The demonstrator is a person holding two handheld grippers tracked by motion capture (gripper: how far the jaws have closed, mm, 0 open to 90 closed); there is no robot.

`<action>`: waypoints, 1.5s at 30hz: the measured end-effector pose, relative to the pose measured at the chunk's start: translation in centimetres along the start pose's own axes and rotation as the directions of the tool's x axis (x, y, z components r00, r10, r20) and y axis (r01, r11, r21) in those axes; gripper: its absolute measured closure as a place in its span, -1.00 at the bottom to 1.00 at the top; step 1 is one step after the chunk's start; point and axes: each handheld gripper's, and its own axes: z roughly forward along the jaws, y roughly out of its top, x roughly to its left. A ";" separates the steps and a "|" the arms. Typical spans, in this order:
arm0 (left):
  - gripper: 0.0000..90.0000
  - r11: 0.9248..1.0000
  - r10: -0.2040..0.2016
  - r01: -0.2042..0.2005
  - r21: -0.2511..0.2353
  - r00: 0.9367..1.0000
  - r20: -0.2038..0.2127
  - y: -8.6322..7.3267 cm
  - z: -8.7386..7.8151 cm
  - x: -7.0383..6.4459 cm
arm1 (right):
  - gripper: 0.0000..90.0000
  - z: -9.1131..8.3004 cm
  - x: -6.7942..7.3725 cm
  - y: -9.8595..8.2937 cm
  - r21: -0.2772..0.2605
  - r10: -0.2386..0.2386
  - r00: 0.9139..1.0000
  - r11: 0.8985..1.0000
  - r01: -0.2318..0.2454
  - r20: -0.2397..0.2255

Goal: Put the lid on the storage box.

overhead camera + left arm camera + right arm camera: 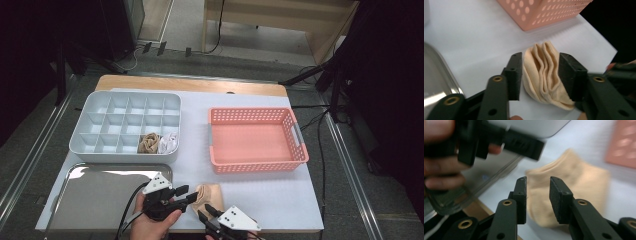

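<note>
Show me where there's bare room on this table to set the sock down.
Free: the pink basket is empty, the steel tray is bare, and the white mat right of the sock, below the basket, is open. The grey organizer has many empty cells. Crowded: around the sock, where the left gripper and right gripper converge.

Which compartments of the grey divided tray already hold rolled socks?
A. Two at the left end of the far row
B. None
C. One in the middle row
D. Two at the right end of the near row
D: in the high view, a beige roll and a white roll sit side by side in the two rightmost cells of the tray's near row; the other cells look empty.
</note>
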 end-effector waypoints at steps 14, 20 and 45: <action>0.36 0.989 0.008 -0.004 0.149 1.000 -0.028 -0.7 1.8 0.1 | 0.40 -0.6 -2.1 -1.1 0.009 0.204 0.951 0.977 -0.211 0.231; 0.64 0.988 0.012 -0.009 0.156 1.000 -0.019 -0.8 1.8 0.1 | 0.44 0.1 -2.3 -1.5 0.007 0.234 0.949 0.970 -0.241 0.213; 0.40 0.994 -0.029 0.028 0.107 1.000 0.008 -0.6 1.6 -0.5 | 0.33 -1.0 -4.1 -1.5 -0.042 0.325 0.927 0.945 -0.323 0.187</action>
